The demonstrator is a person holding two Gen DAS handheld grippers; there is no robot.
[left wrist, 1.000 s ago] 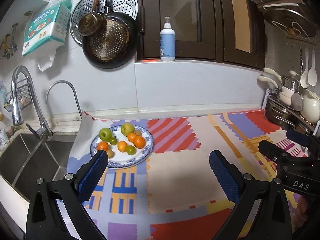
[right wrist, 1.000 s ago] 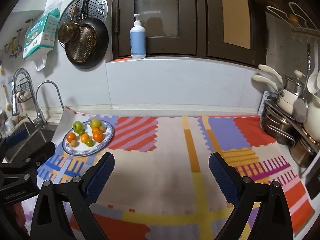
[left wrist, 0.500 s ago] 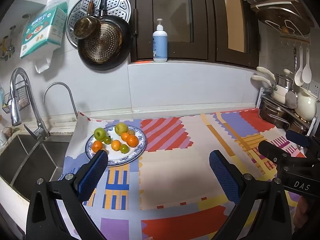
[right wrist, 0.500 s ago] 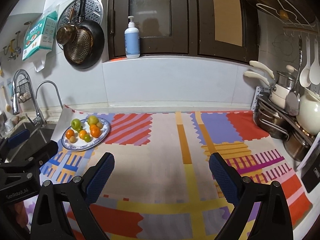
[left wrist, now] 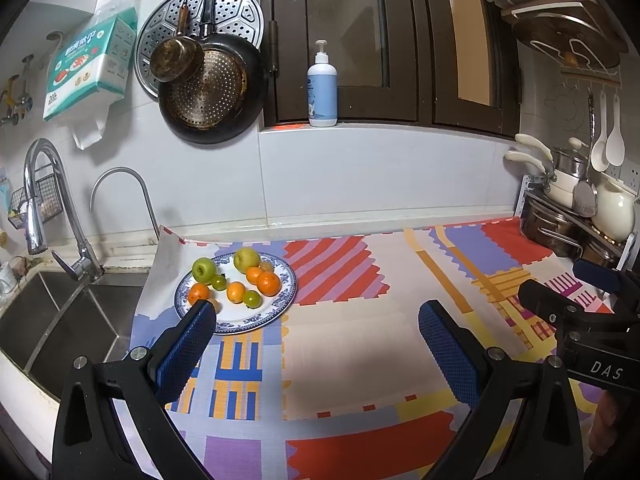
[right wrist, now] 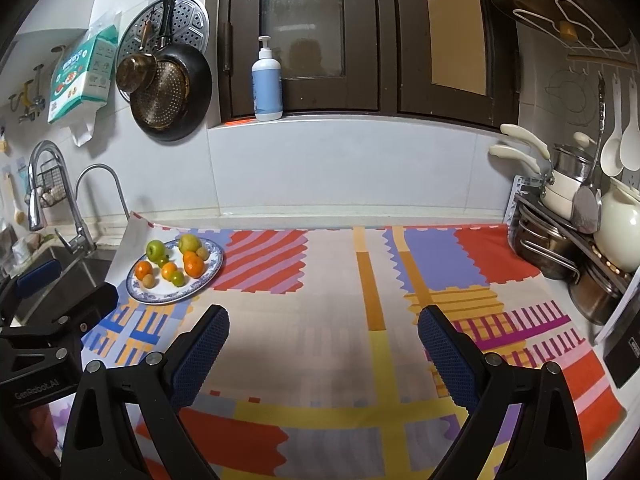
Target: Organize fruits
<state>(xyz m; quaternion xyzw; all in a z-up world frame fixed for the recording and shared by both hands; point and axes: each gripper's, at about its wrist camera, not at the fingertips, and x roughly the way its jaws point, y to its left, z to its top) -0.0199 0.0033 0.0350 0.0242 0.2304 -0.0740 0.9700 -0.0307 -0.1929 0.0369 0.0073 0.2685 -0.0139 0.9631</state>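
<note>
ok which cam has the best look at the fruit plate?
Left wrist. The plate sits closer and larger there, though the left finger pad covers a bit of its near rim. Right wrist shows the whole plate unobstructed, but smaller and off to the left edge.

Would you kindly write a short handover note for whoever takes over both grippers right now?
Left gripper: open, empty, above the mat near the plate.
Right gripper: open, empty, over the mat's middle.
Fruit: two green apples, oranges and smaller fruits all lie on the blue-rimmed plate beside the sink.
Done: nothing picked up.
Left: all the organizing.
</note>
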